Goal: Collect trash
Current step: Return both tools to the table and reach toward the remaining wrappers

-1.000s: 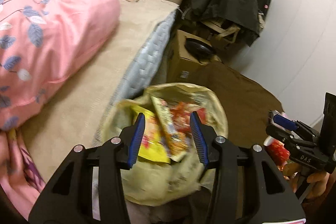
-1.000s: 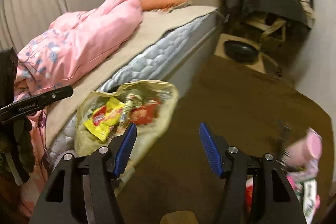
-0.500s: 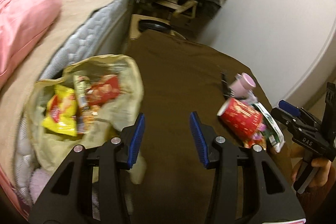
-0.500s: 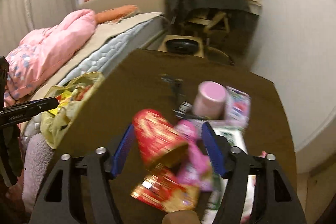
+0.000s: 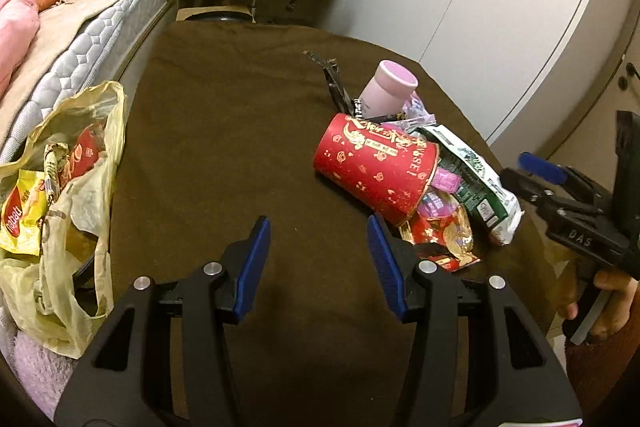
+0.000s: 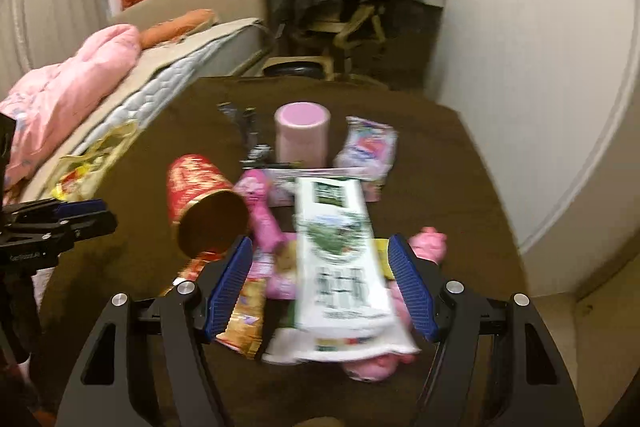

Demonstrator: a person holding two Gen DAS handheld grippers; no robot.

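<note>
**Both hand-held grippers over the brown surface, jaws apart, trash pile at right of centre.**

Left hand-held gripper (image 5: pixel 318 263): lower centre of the left wrist view; jaws have just been opening, nothing between them but the bare brown surface (image 5: pixel 240 131). Right hand-held gripper (image 6: pixel 320 287): lower centre of the right wrist view; jaws have just been opening and stand wide, with the white-and-green packet (image 6: pixel 340 259) in the gap and no pad pressing on it. The trash pile lies right of centre in the left wrist view: red paper cup (image 5: pixel 374 165) on its side, pink cup (image 5: pixel 386 89) behind it, wrappers (image 5: pixel 444 231) at the cup's open end. The yellowish plastic bag (image 5: pixel 80 227), at the left edge beside the bed (image 5: pixel 80 39), contains snack packets (image 5: pixel 24 211).
</note>
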